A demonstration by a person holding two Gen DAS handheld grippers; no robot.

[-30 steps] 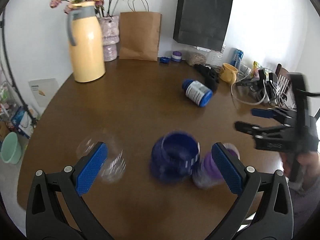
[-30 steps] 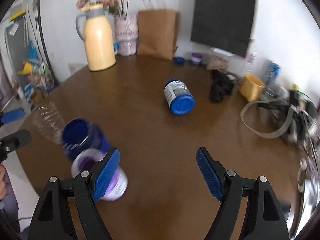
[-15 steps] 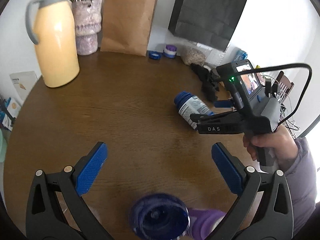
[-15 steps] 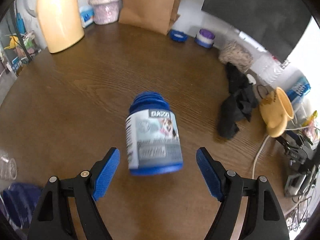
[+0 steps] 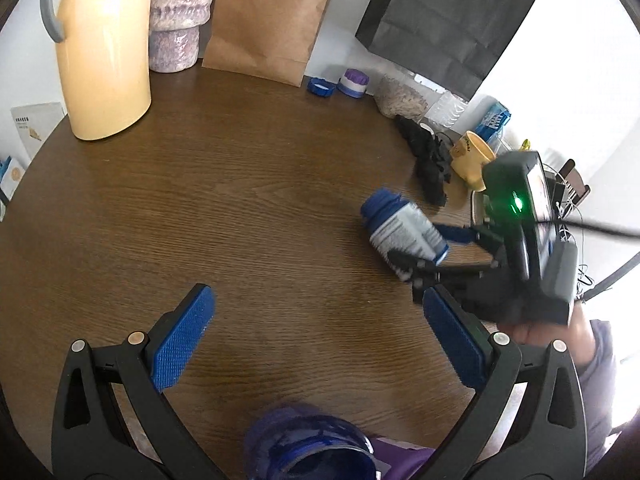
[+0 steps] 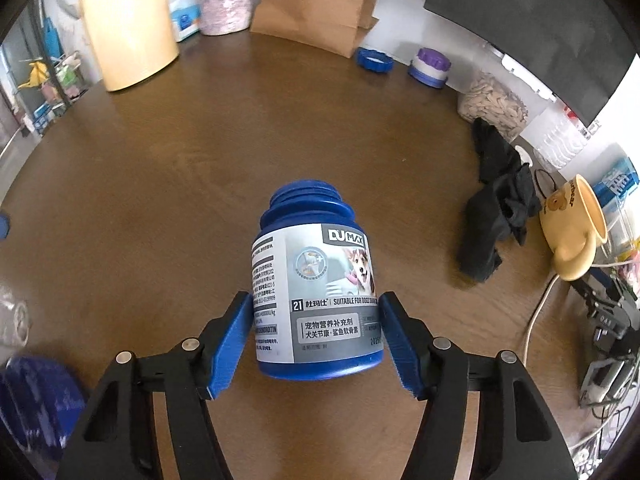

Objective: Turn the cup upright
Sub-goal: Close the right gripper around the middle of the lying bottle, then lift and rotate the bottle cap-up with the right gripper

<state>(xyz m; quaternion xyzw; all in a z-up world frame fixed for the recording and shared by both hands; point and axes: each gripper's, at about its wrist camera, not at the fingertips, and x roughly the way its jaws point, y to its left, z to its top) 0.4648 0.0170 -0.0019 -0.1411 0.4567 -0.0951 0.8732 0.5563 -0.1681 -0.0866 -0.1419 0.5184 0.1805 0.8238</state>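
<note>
Right gripper (image 6: pixel 316 340) straddles the blue jar (image 6: pixel 316 300) lying on the bench (image 6: pixel 180 184), pads at its sides, contact uncertain. Jar's long axis points straight away, mouth far. Left gripper (image 5: pixel 320 344) wide open, farther off.

Yellow jug (image 5: pixel 104 48) and pink vase (image 5: pixel 178 12) at table (image 5: pixel 240 184) far-left edge; brown paper bag (image 5: pixel 272 16), black bag (image 5: pixel 444 20) along far edge. Black cloth (image 6: pixel 496 208), tipped yellow mug (image 6: pixel 576 228) at right edge.

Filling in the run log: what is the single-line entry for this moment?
phase: grasp | right gripper: pads against sides of blue bottle | bottle: lying on its side on table, lidless | left gripper: open, empty
</note>
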